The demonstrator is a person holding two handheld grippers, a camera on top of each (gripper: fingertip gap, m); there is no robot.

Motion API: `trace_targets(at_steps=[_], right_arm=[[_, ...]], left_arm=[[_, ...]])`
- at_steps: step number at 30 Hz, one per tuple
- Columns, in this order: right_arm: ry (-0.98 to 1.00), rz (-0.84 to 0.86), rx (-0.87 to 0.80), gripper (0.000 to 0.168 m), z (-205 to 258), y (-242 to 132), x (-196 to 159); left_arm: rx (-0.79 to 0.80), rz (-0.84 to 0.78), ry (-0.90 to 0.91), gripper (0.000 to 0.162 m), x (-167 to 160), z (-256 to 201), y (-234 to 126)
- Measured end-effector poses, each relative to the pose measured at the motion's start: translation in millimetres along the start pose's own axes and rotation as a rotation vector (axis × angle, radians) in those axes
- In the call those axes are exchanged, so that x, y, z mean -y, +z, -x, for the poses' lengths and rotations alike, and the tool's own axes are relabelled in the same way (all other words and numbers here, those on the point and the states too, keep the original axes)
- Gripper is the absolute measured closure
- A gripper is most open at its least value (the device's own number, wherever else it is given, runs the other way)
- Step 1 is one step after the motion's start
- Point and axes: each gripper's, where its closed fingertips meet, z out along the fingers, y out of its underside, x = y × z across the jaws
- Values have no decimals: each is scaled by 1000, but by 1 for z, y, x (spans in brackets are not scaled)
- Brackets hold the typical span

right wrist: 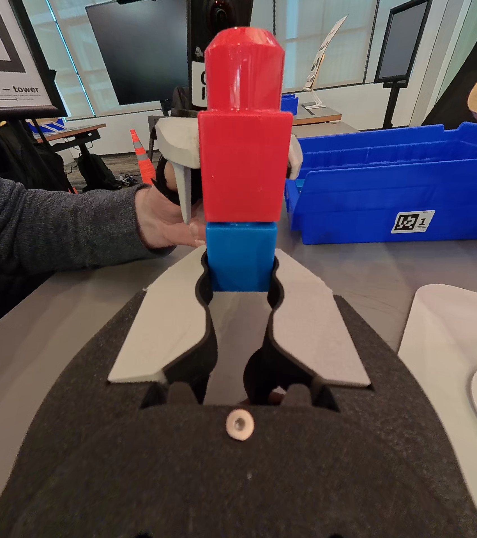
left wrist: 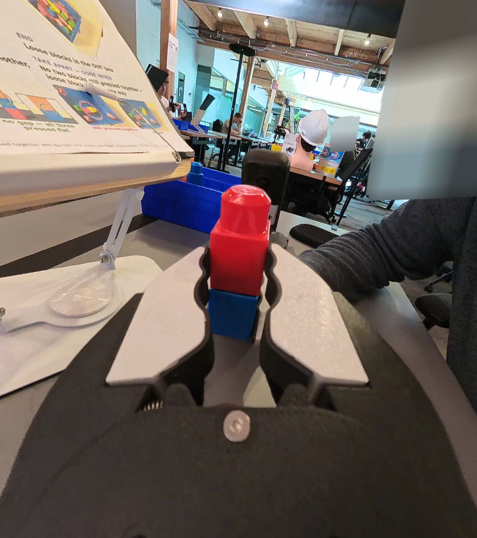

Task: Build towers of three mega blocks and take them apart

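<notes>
Red block (right wrist: 244, 166) sits pressed on blue block (right wrist: 241, 256), stack upright on the counter (right wrist: 377, 270). Left gripper (left wrist: 237, 262) clamps the red block; right gripper (right wrist: 240, 270) clamps the blue block beneath. Blue bin (right wrist: 406, 186) stands beside the stack.

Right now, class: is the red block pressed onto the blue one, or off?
On. The red block sits directly atop the blue block, upright, with only a thin seam between them.
</notes>
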Motion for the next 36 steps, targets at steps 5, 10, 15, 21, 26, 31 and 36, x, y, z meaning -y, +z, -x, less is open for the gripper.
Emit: trace_targets(at_steps=[5, 10, 15, 21, 26, 31, 36], right_arm=[[-2, 13, 5, 134, 1, 1, -2], [-5, 20, 13, 134, 2, 1, -3], [-8, 29, 15, 134, 3, 2, -4], [-13, 38, 18, 134, 4, 2, -5], [-14, 26, 28, 134, 5, 2, -3], [-9, 26, 41, 133, 6, 2, -3], [-14, 38, 48, 134, 8, 3, -5]], left_arm=[[5, 46, 27, 126, -3, -1, -1], [-4, 86, 52, 127, -6, -2, -3], [-7, 109, 66, 127, -8, -2, -5], [-21, 122, 66, 127, -10, -3, -6], [-36, 116, 50, 127, -8, -4, -7], [-45, 121, 43, 116, -9, -5, -3], [-50, 119, 56, 126, -5, -7, 0]])
